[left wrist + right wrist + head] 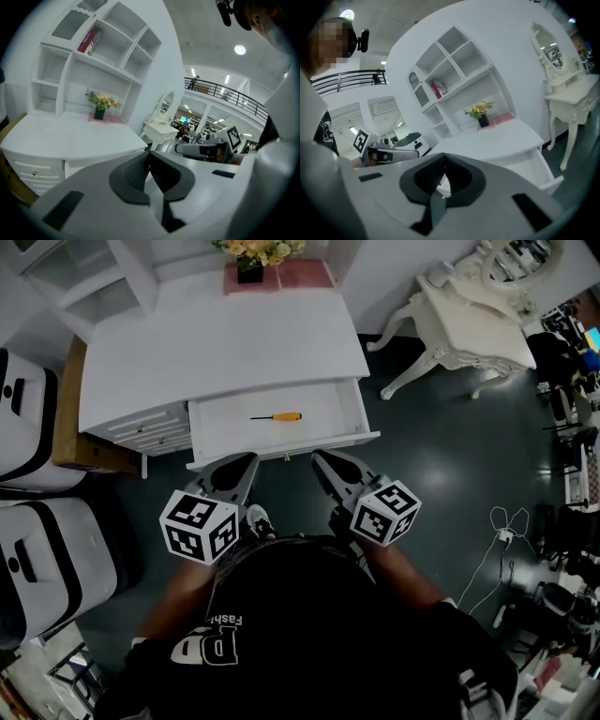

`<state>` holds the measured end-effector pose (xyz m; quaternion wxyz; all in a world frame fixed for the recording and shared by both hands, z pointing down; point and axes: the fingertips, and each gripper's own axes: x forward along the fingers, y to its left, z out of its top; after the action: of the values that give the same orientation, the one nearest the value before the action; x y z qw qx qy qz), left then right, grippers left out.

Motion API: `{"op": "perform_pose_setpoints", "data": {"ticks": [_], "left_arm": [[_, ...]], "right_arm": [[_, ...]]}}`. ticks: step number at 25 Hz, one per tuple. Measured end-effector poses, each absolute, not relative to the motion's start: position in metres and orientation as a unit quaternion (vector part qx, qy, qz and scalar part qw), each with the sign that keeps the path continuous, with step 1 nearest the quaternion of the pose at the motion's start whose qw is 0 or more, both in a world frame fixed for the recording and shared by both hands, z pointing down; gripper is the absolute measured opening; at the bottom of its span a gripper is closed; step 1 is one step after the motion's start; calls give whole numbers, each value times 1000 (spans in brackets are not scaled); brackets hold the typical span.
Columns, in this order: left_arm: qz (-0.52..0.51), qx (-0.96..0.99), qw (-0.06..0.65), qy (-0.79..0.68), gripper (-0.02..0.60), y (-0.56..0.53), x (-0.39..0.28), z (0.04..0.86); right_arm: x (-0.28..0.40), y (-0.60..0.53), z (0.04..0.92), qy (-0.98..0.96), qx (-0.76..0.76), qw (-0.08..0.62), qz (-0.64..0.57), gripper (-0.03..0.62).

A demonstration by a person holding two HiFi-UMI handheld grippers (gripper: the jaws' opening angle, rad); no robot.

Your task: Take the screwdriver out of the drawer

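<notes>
A screwdriver with an orange handle and a dark shaft lies flat in the open white drawer of the desk, seen in the head view. Both grippers hover in front of the drawer's front edge, below it in that view. My left gripper is shut and holds nothing; in the left gripper view its dark pads meet. My right gripper is also shut and holds nothing. The screwdriver is hidden in both gripper views.
The white desk top carries a flower pot on a pink mat, with shelves above. An ornate white vanity table stands to the right. White cases stand to the left. A cable lies on the dark floor.
</notes>
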<state>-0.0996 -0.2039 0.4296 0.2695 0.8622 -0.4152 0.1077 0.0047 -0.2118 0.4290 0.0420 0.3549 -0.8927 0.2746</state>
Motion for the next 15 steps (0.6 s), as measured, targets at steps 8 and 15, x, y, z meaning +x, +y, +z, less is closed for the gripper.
{"op": "perform_pose_setpoints", "data": {"ticks": [8,15], "left_arm": [[108,865,271,-409,14,-219,-128,434],[111,864,279,-404,14,-224,-144,442]], "right_arm": [[-19,-230,433,-888,370,54,268,9],[-29,-239,435,-886,378,76,257,9]]}}
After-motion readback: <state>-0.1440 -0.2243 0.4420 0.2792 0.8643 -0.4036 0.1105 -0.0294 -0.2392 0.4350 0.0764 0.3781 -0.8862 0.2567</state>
